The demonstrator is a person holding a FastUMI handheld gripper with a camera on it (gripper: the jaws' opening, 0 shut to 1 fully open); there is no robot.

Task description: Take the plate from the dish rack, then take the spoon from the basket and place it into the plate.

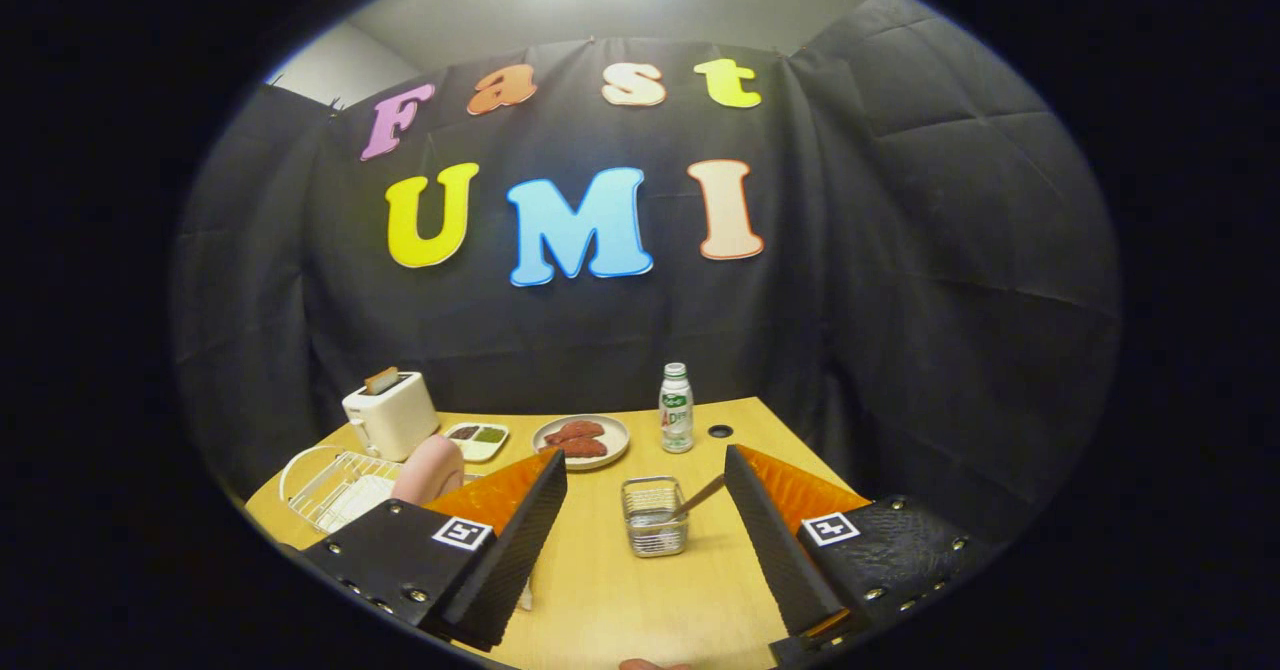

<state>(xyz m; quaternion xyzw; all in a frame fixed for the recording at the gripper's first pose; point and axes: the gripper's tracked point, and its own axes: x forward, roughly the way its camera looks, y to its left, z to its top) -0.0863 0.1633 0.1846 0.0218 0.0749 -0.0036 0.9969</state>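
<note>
Wooden tabletop (pixel 620 590) carries every item. My gripper (pixel 645 480) is spread wide, pinching nothing. The task looks barely begun: the pink plate (pixel 430 468) stands in the white wire dish rack (pixel 325 485), just beyond my left finger, and the spoon (pixel 700 496) leans in the small wire basket (pixel 655 518), between my fingers and just ahead. Both pickups remain. Beyond stand a white toaster (pixel 390 415), a divided dish (pixel 477 439), a plate of meat (pixel 581 439) and a bottle (pixel 676 408). I judge nothing blocks either reach.
</note>
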